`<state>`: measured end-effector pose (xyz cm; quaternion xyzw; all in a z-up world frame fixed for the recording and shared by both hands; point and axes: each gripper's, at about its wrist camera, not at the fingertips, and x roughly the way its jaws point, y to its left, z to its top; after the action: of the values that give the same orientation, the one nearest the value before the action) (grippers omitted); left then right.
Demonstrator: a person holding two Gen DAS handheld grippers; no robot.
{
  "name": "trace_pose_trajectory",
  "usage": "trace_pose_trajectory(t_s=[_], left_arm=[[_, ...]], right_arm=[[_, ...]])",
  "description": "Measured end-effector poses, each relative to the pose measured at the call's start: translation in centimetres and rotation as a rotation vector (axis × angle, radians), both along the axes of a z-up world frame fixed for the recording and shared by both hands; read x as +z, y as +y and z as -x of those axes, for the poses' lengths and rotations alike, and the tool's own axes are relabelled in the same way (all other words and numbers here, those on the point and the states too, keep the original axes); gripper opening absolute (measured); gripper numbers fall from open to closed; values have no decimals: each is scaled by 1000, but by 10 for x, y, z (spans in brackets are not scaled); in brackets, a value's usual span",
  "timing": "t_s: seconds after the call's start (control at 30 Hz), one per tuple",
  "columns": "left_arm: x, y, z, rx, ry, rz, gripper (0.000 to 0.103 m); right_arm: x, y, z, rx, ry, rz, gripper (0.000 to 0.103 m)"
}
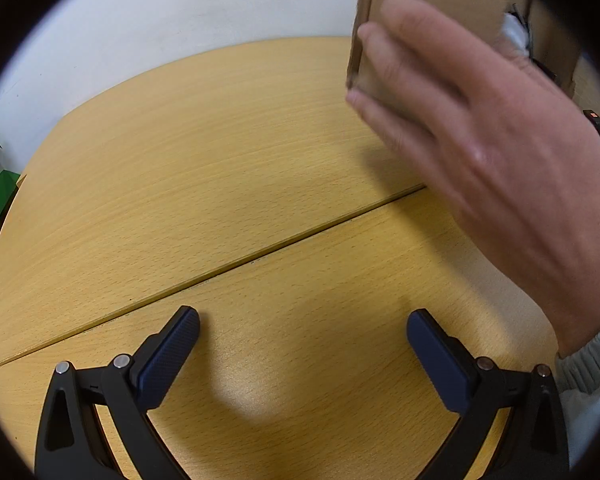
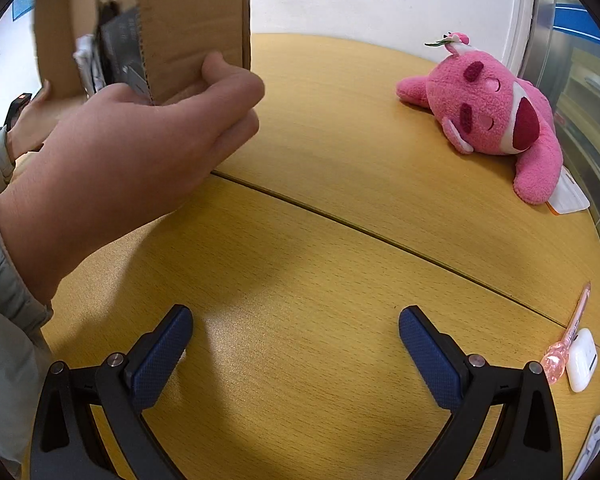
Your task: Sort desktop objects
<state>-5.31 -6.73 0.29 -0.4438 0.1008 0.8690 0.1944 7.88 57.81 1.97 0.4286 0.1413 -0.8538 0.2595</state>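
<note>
Both my left gripper point(image 1: 303, 334) and right gripper point(image 2: 296, 330) hover wide and empty over the wooden desk point(image 2: 340, 240). Bare hands point(image 2: 140, 136) tilt a brown cardboard box point(image 2: 196, 20) far left; it could spill. The pink plush bear point(image 2: 496, 116) lies far right.

Matt wood-grain table point(image 2: 300, 240), corrugated cardboard box point(image 2: 196, 20), fuzzy pink plush toy point(image 2: 496, 116).

No legible text, label or number on anything here.
</note>
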Motion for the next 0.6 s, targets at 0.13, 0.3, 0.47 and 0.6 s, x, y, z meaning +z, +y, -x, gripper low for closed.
trace_pose_trajectory(t_s=[0.13, 0.3, 0.47, 0.6], left_arm=[[0, 1, 0, 1, -1, 0, 103], [1, 1, -1, 4, -1, 0, 103], [1, 2, -1, 5, -2, 0, 103], [1, 2, -1, 8, -1, 0, 103]], right_arm=[[0, -1, 0, 0, 0, 0, 103], [0, -1, 0, 0, 0, 0, 103], [0, -1, 0, -1, 0, 1, 103], [-1, -1, 1, -1, 0, 0, 103]])
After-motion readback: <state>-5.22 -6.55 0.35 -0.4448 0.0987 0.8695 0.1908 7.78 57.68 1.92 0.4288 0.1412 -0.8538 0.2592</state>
